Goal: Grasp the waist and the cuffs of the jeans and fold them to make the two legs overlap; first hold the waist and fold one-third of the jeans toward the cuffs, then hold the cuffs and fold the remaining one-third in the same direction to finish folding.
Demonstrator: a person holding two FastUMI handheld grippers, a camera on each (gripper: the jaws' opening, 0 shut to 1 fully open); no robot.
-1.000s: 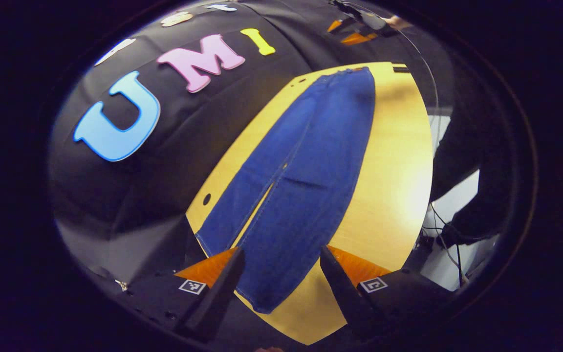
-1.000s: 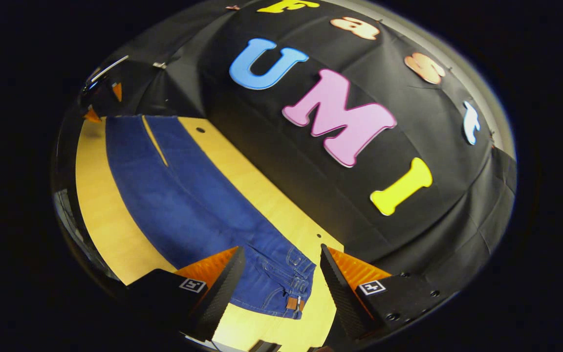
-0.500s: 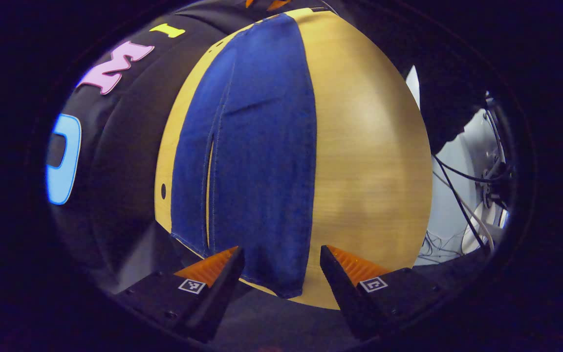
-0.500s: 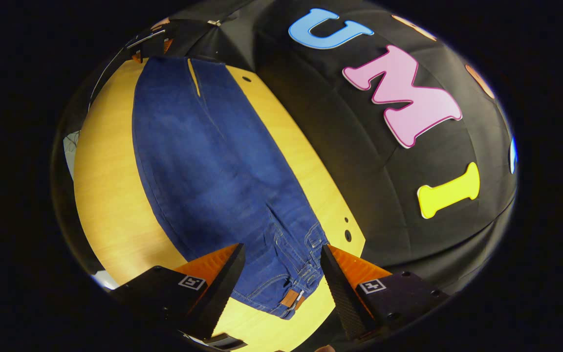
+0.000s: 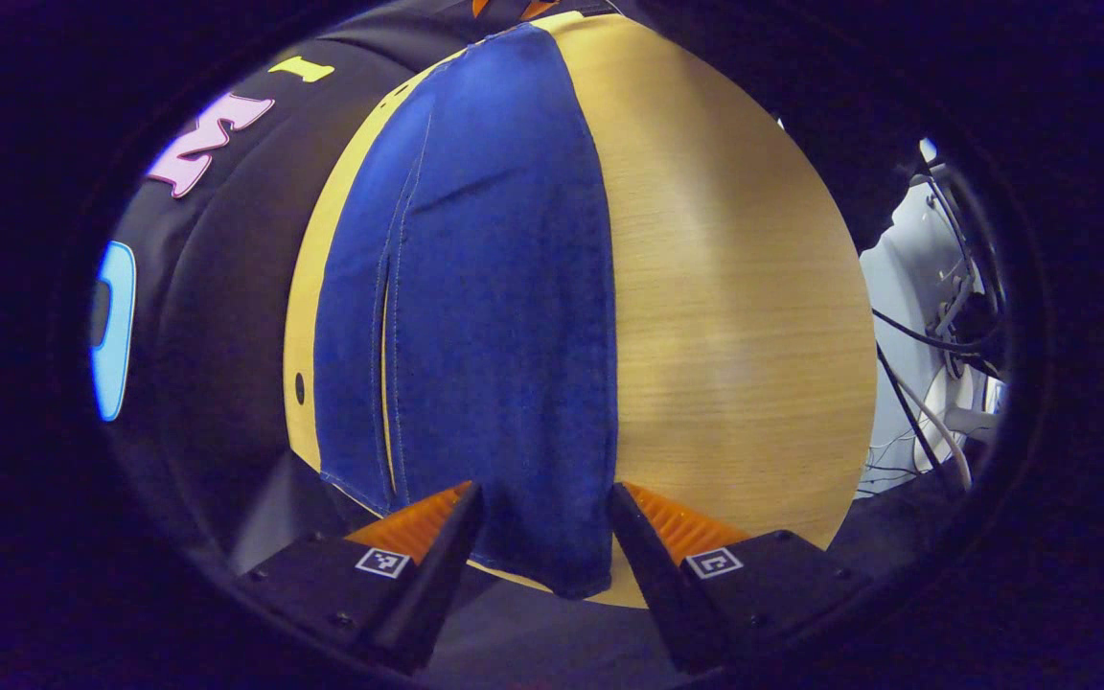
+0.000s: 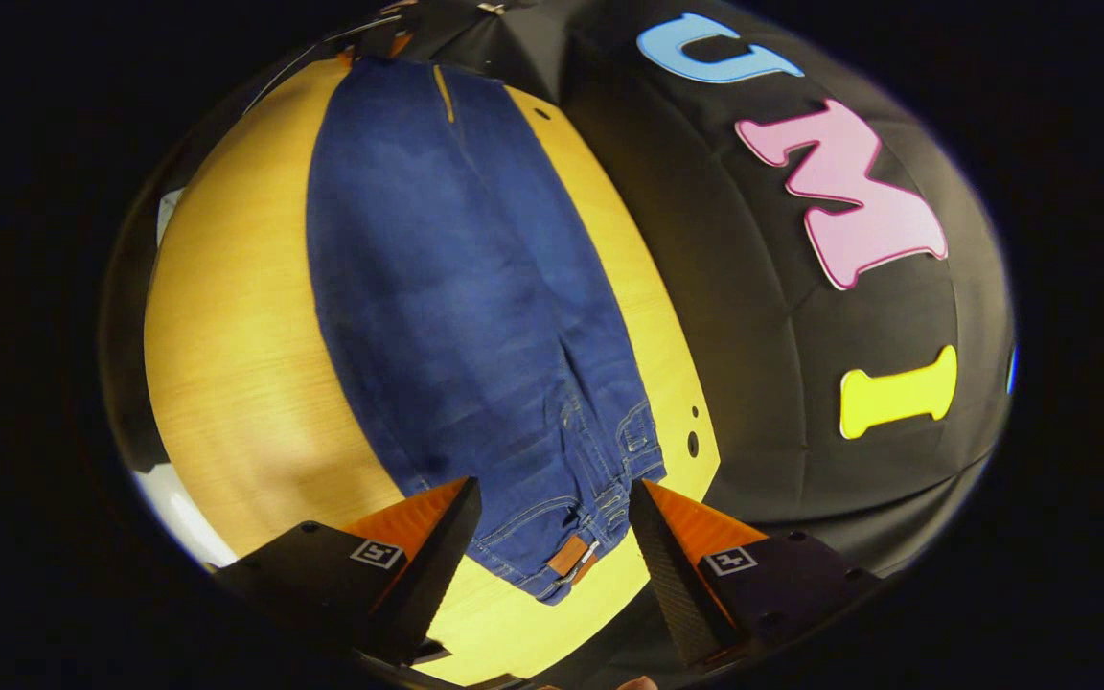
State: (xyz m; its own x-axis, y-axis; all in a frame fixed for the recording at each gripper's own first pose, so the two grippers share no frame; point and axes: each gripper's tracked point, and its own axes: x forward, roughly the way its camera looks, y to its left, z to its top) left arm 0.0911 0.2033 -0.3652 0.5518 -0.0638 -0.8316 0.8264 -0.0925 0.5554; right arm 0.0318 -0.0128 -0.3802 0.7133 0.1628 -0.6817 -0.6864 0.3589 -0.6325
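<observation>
Moved since earlier frame: both grippers dropped in toward the jeans; in the left gripper view the cuff end grew larger and came between my fingers, and in the right gripper view the waist slid closer to the fingers.
Left gripper (image 5: pixel 540 537): fingers apart, straddling the near leg's cuff (image 5: pixel 552 565); no pinch on the cloth that I could confirm.
Right gripper (image 6: pixel 552 532): fingers apart, with the waist (image 6: pixel 576 537) between them; I couldn't tell whether the tips touched the denim.
Jeans (image 5: pixel 485 287): lay flat and full length on the wooden table (image 5: pixel 734 316), closer to the wall side, cuff end at the table's edge by my left gripper, waist end by my right.
Look: dark blue denim, paler wash down the middle, brown patch (image 6: pixel 567 554) at the waistband, belt loops and pocket stitching visible. Legs side by side with a narrow slit of table between them, not yet overlapped. One shallow crease ran across the cloth.
Stage (my read): pre-grasp, no fold started.
Risk 1: closing on only the top layer, so the waist would peel open on the lift.
Risk 2: cuff overhung the table edge; a shallow bite there could slip off.
Risk 3: unequal lift of the two ends would skew the legs, and the fold would land crooked.
</observation>
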